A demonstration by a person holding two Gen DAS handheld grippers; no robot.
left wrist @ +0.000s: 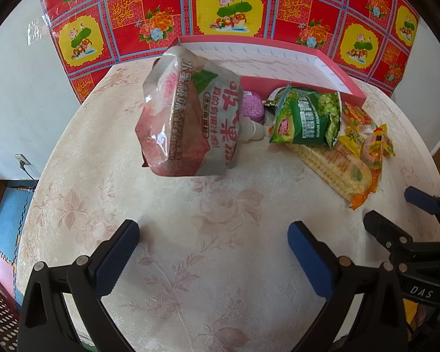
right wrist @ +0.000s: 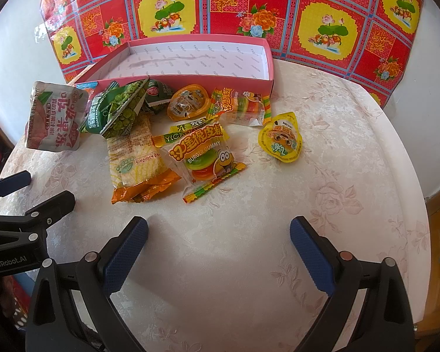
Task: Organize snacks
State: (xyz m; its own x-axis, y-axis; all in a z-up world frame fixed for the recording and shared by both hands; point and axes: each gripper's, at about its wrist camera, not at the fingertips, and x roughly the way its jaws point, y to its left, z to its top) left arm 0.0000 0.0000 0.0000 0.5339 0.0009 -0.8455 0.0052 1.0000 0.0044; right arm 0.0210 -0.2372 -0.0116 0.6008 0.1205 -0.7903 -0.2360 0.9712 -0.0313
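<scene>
While both claws hang released over bare tabletop, nothing gripped: left gripper [left wrist: 213,259], right gripper [right wrist: 218,255].

Snacks clustered centre-left of right view, just before pink box [right wrist: 190,80] (empty, upper centre). Jelly pouch [left wrist: 187,117] stands tall in left view centre: soft, slick film, likely heaviest; pinch at top seal. Pea bag [right wrist: 117,111] puffy, light. Gummy pack [right wrist: 205,158] flat, crinkly; take by edge. Table [right wrist: 322,205] rim curves away right; open room lower centre.
</scene>
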